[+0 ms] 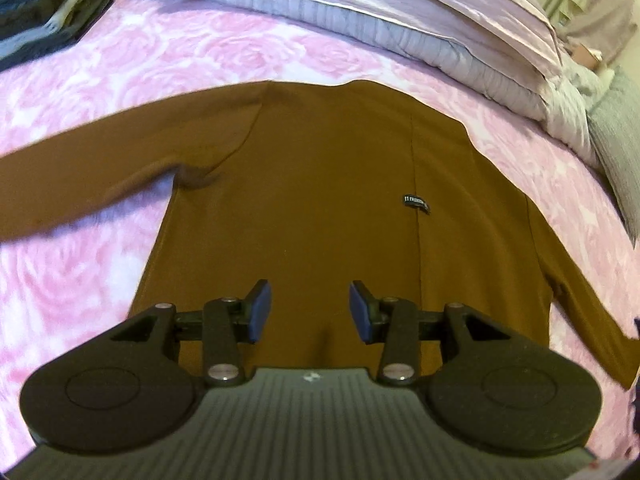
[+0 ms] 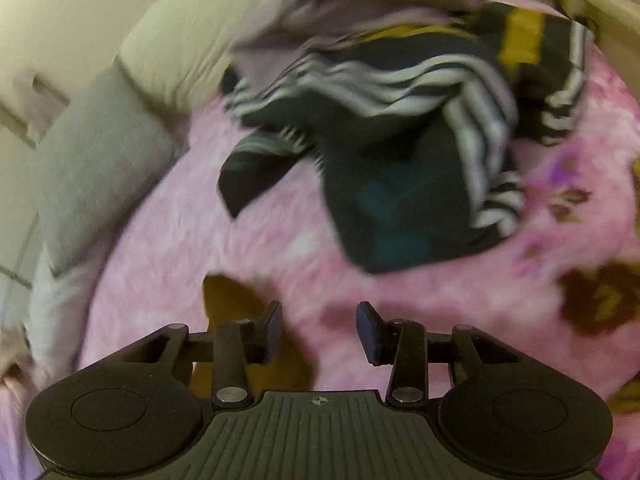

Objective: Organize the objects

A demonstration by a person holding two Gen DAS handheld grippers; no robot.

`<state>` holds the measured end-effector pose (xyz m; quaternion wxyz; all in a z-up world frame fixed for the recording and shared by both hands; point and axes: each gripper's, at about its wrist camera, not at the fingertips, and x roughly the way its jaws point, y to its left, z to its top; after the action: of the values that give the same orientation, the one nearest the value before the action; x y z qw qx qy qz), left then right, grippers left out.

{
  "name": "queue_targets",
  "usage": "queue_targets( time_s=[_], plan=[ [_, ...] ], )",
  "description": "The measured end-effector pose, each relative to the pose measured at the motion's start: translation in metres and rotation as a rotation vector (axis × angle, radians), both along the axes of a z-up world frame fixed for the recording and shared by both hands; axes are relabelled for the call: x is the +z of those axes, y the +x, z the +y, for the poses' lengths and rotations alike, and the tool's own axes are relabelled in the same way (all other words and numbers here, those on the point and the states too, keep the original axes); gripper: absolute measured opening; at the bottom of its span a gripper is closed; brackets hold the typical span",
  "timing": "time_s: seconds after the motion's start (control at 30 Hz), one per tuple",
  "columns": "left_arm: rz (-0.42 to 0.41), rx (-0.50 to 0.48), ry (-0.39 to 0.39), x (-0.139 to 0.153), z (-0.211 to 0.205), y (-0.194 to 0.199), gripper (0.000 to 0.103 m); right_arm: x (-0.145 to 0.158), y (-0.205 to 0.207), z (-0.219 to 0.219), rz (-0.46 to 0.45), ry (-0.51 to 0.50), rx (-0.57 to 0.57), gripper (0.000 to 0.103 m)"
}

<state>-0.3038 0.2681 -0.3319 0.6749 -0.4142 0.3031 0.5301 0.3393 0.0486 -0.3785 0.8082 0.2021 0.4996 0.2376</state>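
Note:
A brown long-sleeved top [image 1: 320, 184] lies flat on the pink rose-patterned bedspread [image 1: 132, 64], one sleeve stretched out left, the other along its right side. A small black label [image 1: 416, 203] sits on its seam. My left gripper [image 1: 310, 309] is open and empty, just above the top's near hem. In the right wrist view my right gripper [image 2: 319, 328] is open and empty over the bedspread [image 2: 280, 240]; a brown cloth end [image 2: 228, 300] lies beside its left finger. A crumpled dark striped garment with yellow bands [image 2: 420, 120] lies ahead of it.
Lilac pillows and folded bedding [image 1: 380, 12] lie along the far side of the bed. A stack of dark folded clothes [image 1: 44, 8] sits at the far left. A cream and grey headboard or cushion [image 2: 120, 100] borders the bed in the blurred right wrist view.

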Motion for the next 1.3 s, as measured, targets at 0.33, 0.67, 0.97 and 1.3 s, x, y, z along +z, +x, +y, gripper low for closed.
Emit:
queue_targets(
  time_s=[0.33, 0.67, 0.97, 1.3],
  plan=[
    [-0.005, -0.067, -0.005, -0.005, -0.015, 0.03, 0.038, 0.014, -0.037, 0.086, -0.178, -0.011, 0.428, 0.014],
    [0.001, -0.046, 0.015, 0.005, -0.007, 0.028, 0.038, 0.037, -0.177, 0.099, -0.562, -0.231, 1.099, 0.034],
    [-0.013, -0.008, -0.019, -0.005, -0.012, 0.027, 0.038, 0.007, -0.201, 0.162, -0.857, -0.45, 1.406, 0.034],
    [0.042, 0.034, 0.001, 0.002, -0.019, -0.007, 0.038, 0.054, -0.06, 0.099, -0.727, -0.314, 0.529, 0.0]
  ],
)
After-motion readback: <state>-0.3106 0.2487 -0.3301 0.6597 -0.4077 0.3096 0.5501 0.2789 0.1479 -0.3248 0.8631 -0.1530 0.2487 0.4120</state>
